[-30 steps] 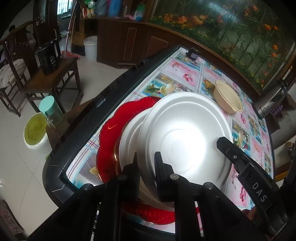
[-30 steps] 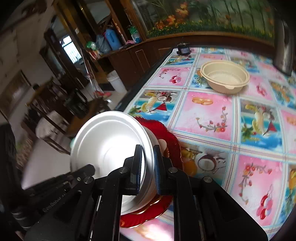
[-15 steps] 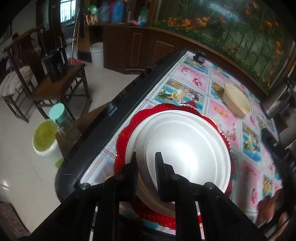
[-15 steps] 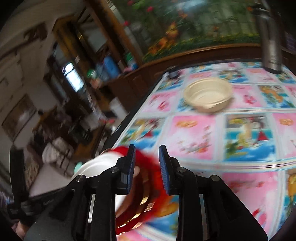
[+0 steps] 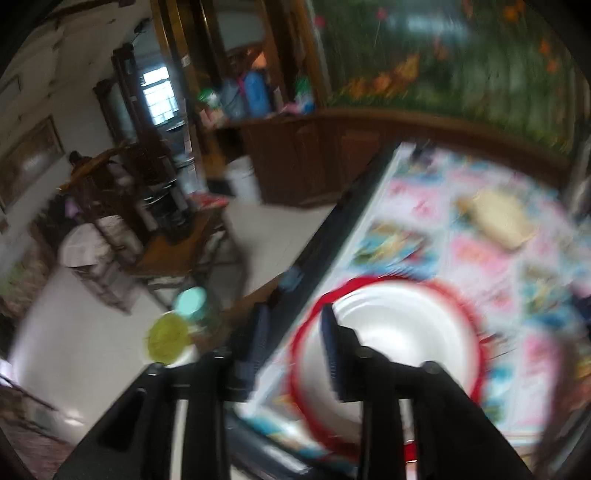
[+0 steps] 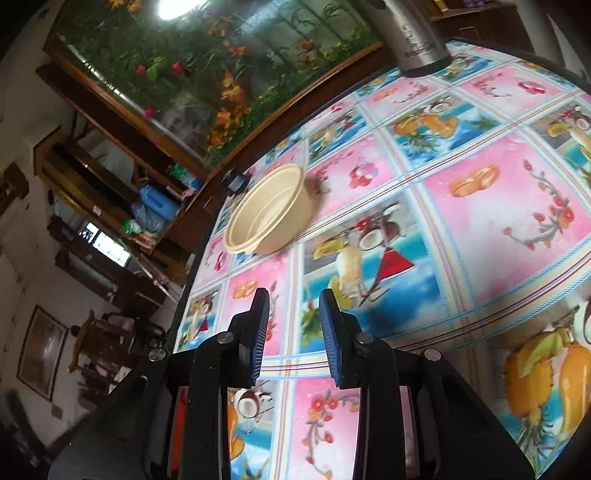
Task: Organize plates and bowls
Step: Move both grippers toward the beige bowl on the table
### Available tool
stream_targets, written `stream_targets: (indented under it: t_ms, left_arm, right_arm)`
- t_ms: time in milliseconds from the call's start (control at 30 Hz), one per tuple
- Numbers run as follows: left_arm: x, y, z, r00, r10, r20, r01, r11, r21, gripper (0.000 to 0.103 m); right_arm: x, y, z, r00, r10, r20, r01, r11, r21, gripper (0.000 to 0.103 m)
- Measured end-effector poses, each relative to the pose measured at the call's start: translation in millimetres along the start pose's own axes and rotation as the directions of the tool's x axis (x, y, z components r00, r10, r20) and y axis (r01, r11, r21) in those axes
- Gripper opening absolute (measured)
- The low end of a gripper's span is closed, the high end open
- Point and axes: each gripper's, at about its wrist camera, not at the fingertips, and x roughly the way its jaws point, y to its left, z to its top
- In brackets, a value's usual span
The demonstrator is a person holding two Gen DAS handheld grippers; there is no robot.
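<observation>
Plates: a round white plate (image 5: 406, 332) lies nested on a wider red scalloped plate (image 5: 476, 373), the stack sitting by the left edge of the counter (image 5: 476, 251), close to its near corner, on a glossy pink-and-blue fruit-patterned cloth. The left-wrist view is smeared with blur. In it the left gripper (image 5: 291, 332) hangs over that left edge with its jaws parted and nothing between them; one blue ribbed finger is over the floor side, the other over the white plate's rim. Whether it touches the plate cannot be told. Off the counter to the left, on the pale floor, stand a yellow-green tub (image 5: 168, 336) and a teal-lidded jar (image 5: 190, 301). Farther along the counter's left edge sits a beige round plastic bowl (image 6: 271, 210), upright and alone, well apart from the stack. The right gripper (image 6: 291, 321) is above the cloth near the bowl, jaws apart and empty. A steel kettle (image 6: 413, 33) stands at the far edge.
</observation>
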Motion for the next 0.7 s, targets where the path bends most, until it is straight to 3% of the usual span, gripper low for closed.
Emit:
stream_targets:
  t_ms: [33, 67, 100, 167, 233, 367, 533, 700]
  left_arm:
    - [-9, -11, 1, 0.995, -0.100, 0.014, 0.100, 0.995, -0.012, 0.064]
    - [-11, -19, 1, 0.988, -0.151, 0.016, 0.151, 0.988, -0.016, 0.078]
    - [-13, -35, 0, 0.972, -0.234, 0.010, 0.234, 0.972, -0.020, 0.080]
    - [-11, -63, -3, 0.945, -0.325, -0.032, 0.325, 0.946, -0.011, 0.080]
    - [-3, -96, -6, 0.906, -0.414, -0.084, 0.415, 0.910, -0.008, 0.080]
    - [20, -144, -6, 0.890, -0.437, -0.133, 0.437, 0.899, -0.031, 0.080]
    - [49, -173, 3, 0.906, -0.407, -0.119, 0.391, 0.911, -0.133, 0.080]
    - [90, -183, 23, 0.891, -0.421, -0.168, 0.365, 0.887, -0.284, 0.080]
  right_arm:
    - [0, 1, -2, 1.000, 0.009, -0.011, -0.009, 1.000, -0.009, 0.028]
    - [0, 1, -2, 1.000, 0.012, -0.017, -0.012, 1.000, -0.016, 0.028]
    - [0, 2, -3, 1.000, 0.016, -0.021, -0.016, 1.000, -0.021, 0.028]
    - [0, 1, -2, 0.999, 0.026, -0.024, -0.026, 1.000, -0.016, 0.028]
    - [-1, -3, 1, 0.999, 0.028, -0.028, -0.028, 1.000, -0.003, 0.028]
    - [-7, -15, 9, 1.000, 0.014, -0.013, -0.014, 1.000, 0.004, 0.028]
    - [-11, -38, 27, 1.000, 0.002, -0.010, -0.002, 0.999, 0.039, 0.028]
    - [5, -52, 50, 0.997, 0.027, -0.073, -0.023, 0.998, 0.058, 0.028]
